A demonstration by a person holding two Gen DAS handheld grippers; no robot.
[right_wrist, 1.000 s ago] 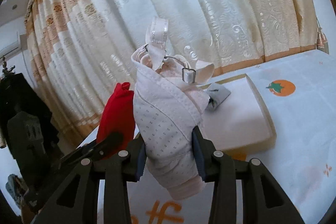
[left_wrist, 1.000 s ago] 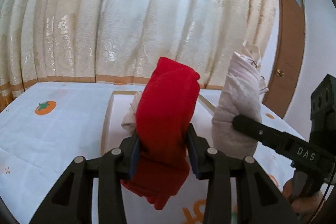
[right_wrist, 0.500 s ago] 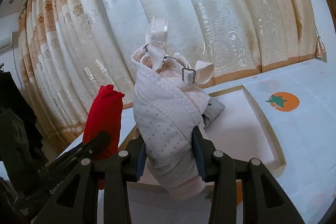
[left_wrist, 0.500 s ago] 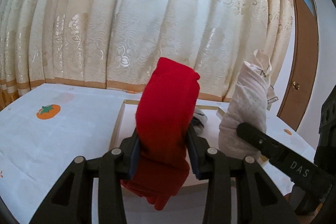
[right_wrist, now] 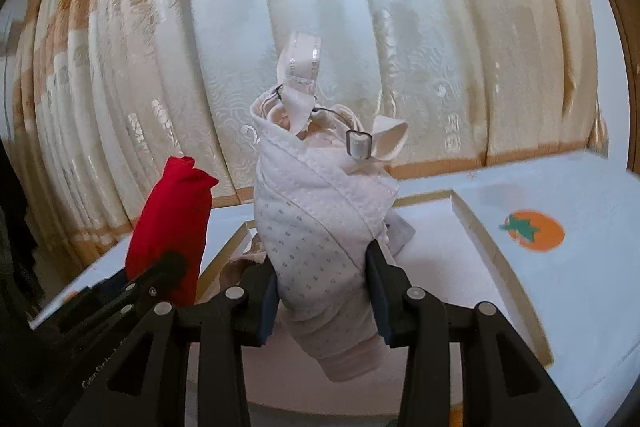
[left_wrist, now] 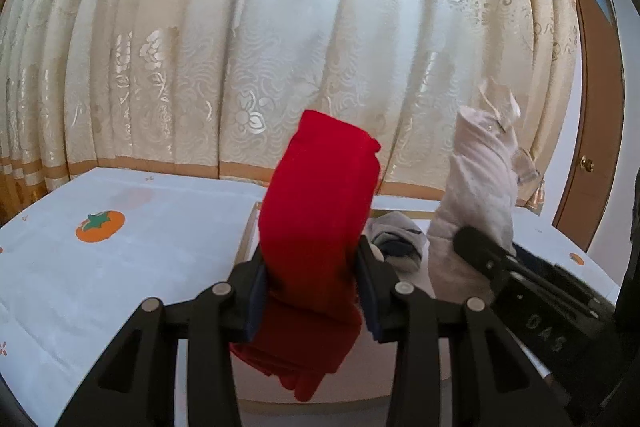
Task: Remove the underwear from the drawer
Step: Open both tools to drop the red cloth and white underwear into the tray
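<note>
2 grippers, each clamping 1 rolled garment, held above the open drawer (right_wrist: 486,247). Your left gripper (left_wrist: 310,291) has its jaws clenched on the red underwear (left_wrist: 316,227), which stands upright between the pads with its lower end hanging below them. Your right gripper (right_wrist: 322,301) has its jaws clenched on the pale dotted bra (right_wrist: 316,227), also upright, with 1 strap loop and 1 buckle at the top. In the left wrist view the bra (left_wrist: 476,195) sits to the right of the red roll, apart from it; in the right wrist view the red underwear (right_wrist: 170,227) appears at the left, beside the bra without touching.

Drawer: a shallow tray with a light wooden rim, set on a white cloth (left_wrist: 132,259) printed with orange persimmons; 1 persimmon shows clearly in each view. Both garments are above the rim. At least 2 items remain inside: 1 grey folded piece (left_wrist: 396,239) between the rolls and 1 beige piece (right_wrist: 246,255) at the left rim. Open cloth lies on either side of the drawer. 1 patterned curtain (left_wrist: 280,47) closes the far edge, and 1 brown door (left_wrist: 592,155) stands at the right.
</note>
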